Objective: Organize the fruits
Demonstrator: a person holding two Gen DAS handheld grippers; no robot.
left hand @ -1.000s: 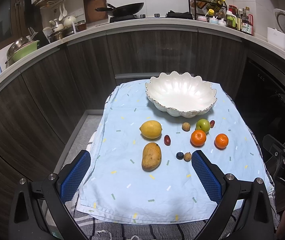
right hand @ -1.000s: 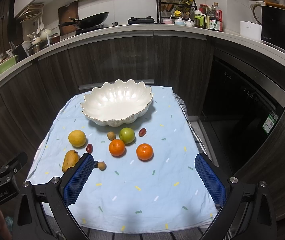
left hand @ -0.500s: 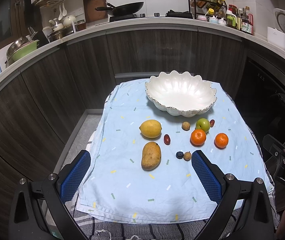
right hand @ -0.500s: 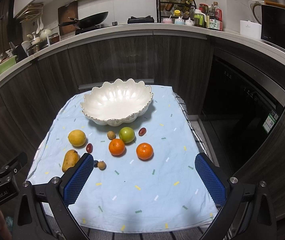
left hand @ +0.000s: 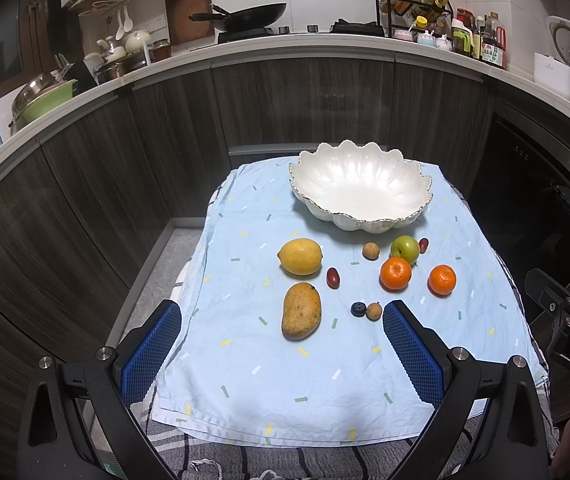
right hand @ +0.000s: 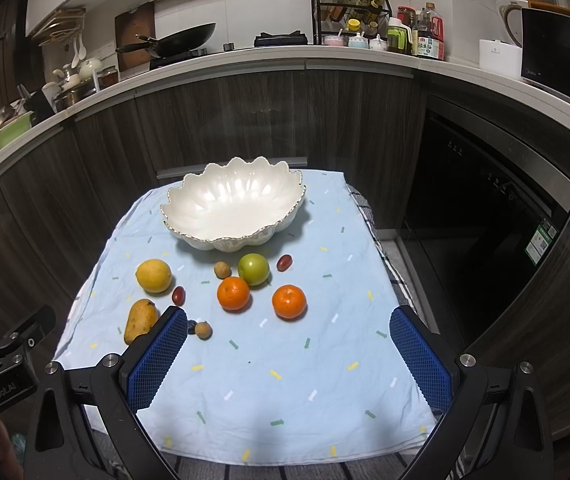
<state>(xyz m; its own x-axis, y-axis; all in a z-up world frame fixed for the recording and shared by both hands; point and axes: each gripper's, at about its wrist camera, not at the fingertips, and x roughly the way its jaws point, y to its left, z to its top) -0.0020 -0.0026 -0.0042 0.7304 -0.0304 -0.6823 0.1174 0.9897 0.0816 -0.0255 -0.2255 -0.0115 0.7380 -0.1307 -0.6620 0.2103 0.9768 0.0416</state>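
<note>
A white scalloped bowl [left hand: 361, 194] [right hand: 235, 206] stands at the far end of a light blue cloth [left hand: 325, 380] [right hand: 285, 380], with nothing in it. In front of it lie a lemon [left hand: 300, 256] [right hand: 153, 275], a mango [left hand: 301, 311] [right hand: 139, 319], a green apple [left hand: 405, 249] [right hand: 253, 268], two oranges [left hand: 395, 274] [right hand: 233, 293], the other orange [left hand: 442, 279] [right hand: 289, 301], and small dark and tan fruits [left hand: 366, 310] [right hand: 203, 329]. My left gripper [left hand: 277, 354] and right gripper [right hand: 289, 360] hang open above the near cloth edge, holding nothing.
Dark wood cabinets curve round behind the table. A dark oven front [right hand: 485, 216] stands to the right. The counter above carries a wok [left hand: 245, 14], dishes [left hand: 45, 96] and a spice rack [right hand: 349, 20]. A striped cloth [left hand: 285, 464] shows under the blue one.
</note>
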